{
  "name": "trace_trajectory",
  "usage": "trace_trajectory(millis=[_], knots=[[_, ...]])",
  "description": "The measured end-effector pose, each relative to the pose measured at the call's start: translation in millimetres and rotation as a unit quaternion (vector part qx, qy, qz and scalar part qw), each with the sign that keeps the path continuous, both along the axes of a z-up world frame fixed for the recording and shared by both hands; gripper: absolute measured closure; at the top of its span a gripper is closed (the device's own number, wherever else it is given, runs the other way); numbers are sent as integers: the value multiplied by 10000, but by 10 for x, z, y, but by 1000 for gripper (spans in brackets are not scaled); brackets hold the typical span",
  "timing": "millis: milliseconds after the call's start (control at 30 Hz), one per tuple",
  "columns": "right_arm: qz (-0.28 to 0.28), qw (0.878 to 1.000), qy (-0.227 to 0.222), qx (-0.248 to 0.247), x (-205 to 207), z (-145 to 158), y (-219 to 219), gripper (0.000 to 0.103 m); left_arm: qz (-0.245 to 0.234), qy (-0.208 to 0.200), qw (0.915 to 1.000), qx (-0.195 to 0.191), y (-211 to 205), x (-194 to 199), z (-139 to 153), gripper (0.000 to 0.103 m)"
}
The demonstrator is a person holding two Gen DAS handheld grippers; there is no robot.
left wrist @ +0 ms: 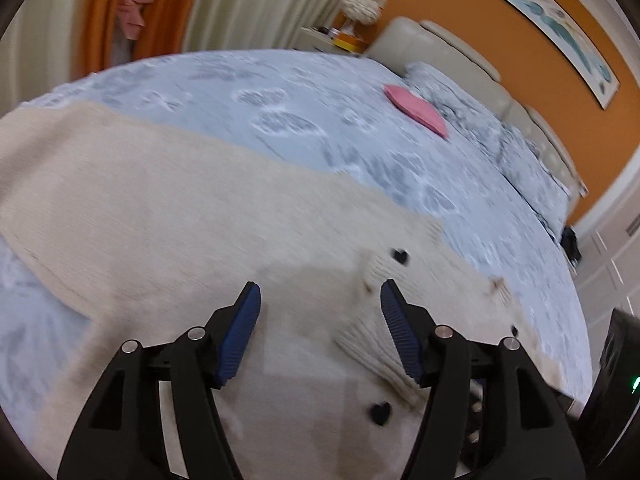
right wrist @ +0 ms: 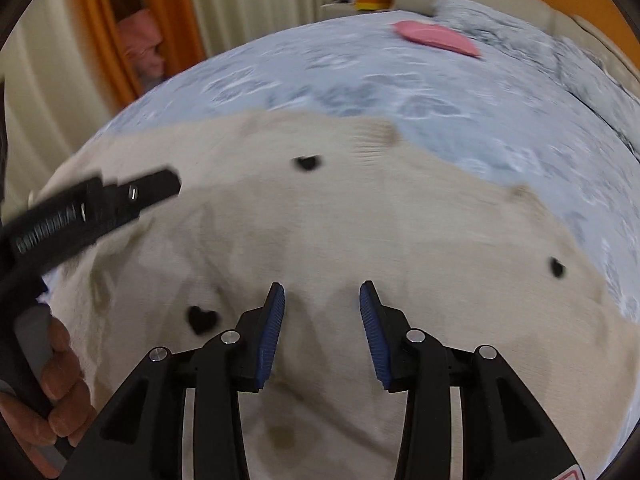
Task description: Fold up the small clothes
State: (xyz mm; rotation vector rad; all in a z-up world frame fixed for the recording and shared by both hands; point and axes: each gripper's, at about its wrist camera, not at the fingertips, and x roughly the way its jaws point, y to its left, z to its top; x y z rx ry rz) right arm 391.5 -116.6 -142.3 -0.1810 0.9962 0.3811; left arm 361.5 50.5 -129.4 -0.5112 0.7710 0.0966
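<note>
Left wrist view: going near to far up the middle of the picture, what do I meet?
Blue-padded left gripper → cream knitted cardigan with black heart buttons → pale blue patterned bedspread → cream pleated curtain.

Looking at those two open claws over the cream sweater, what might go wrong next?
1. The left gripper hangs open by the ribbed button edge of the cream knitted cardigan; it may pinch only that band and bunch the fold.
2. A black heart-shaped button sits near the right gripper; a pad might snag it.
3. Both views are blurred, so the aim may be off.
</note>
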Motion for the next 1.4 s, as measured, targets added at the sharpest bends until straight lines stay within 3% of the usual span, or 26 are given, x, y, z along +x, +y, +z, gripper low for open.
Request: trace_trajectory(millis=[100,133,167,200,367,467,533,700,933,1233,1300,1400], knots=[[60,9997,-65,-217,26,-49,160,62,132,45,9999,24,98,0,-1,39],[70,9998,-66,-186,32,-50,166,67,164,54,9999,11,120,-2,-4,39],[77,9999,-45,-146,43,-52,151,74,176,57,9998,-15,134,-5,-4,39],[72,10000,13,-50,81,-48,144,100,184,43,9998,-71,149,-8,0,39],[192,9985,-222,472,-4,214,215,99,123,-184,9992,-321,188,-42,71,35],[454,9985,234,178,44,-20,366,92,8,-134,9985,-539,151,-14,8,29],[450,9988,142,160,16,-75,369,91,-53,20,9985,-543,105,8,-71,29],[366,9986,220,314,14,-28,313,90,-77,229,9994,-253,15,35,-186,29],[371,9986,226,299,49,-55,300,88,-201,357,9981,456,-165,51,-208,29],[438,9985,206,245,52,-50,262,86,-229,430,9969,618,-186,57,-238,29],[320,9989,88,331,-14,63,89,86,-273,471,9959,720,-206,66,-252,29],[-420,9980,-88,468,-19,231,-583,80,-330,548,9931,985,-270,74,-264,29]])
